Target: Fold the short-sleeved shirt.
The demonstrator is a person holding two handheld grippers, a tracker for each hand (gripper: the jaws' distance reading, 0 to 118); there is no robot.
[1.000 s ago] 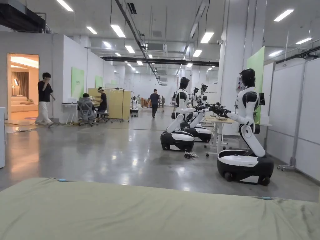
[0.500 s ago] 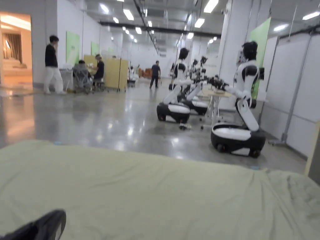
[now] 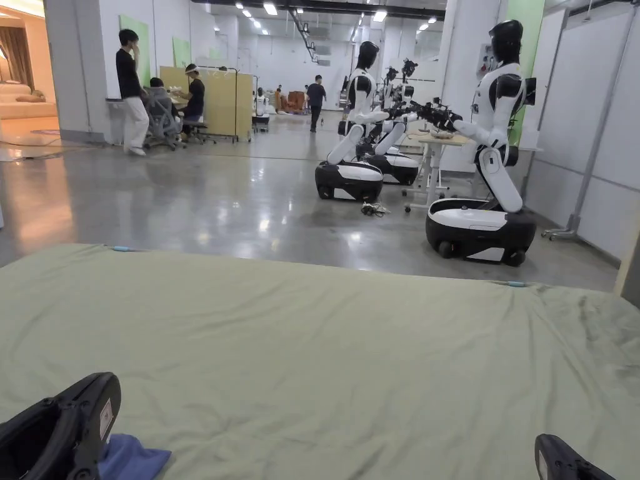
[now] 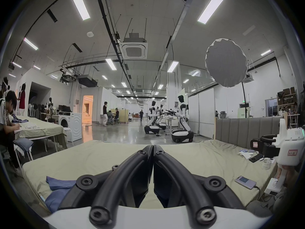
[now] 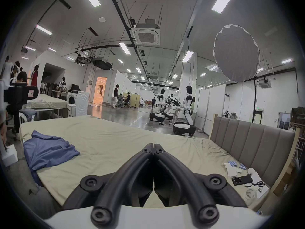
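A crumpled blue short-sleeved shirt (image 5: 47, 151) lies on the near left part of a bed with a pale green sheet (image 3: 325, 350). One corner of the shirt (image 3: 128, 459) peeks out beside my left gripper (image 3: 62, 431) at the head view's bottom left. In the left gripper view the left gripper (image 4: 153, 147) is shut with nothing between its jaws, and the shirt (image 4: 57, 191) lies low to its left. My right gripper (image 5: 153, 145) is also shut and empty, hovering over bare sheet to the right of the shirt. Its tip (image 3: 562, 462) shows at the head view's bottom right.
A grey padded headboard (image 5: 247, 141) bounds the bed's right side. Beside it lie a black phone (image 5: 241, 180), scissors, papers and a second phone (image 4: 245, 181). Wheeled white robots (image 3: 481, 225) and several people stand on the shiny floor beyond the bed.
The head camera has tipped downward, so more of the bed shows. Both grippers and a corner of the blue shirt have come into its bottom edge.
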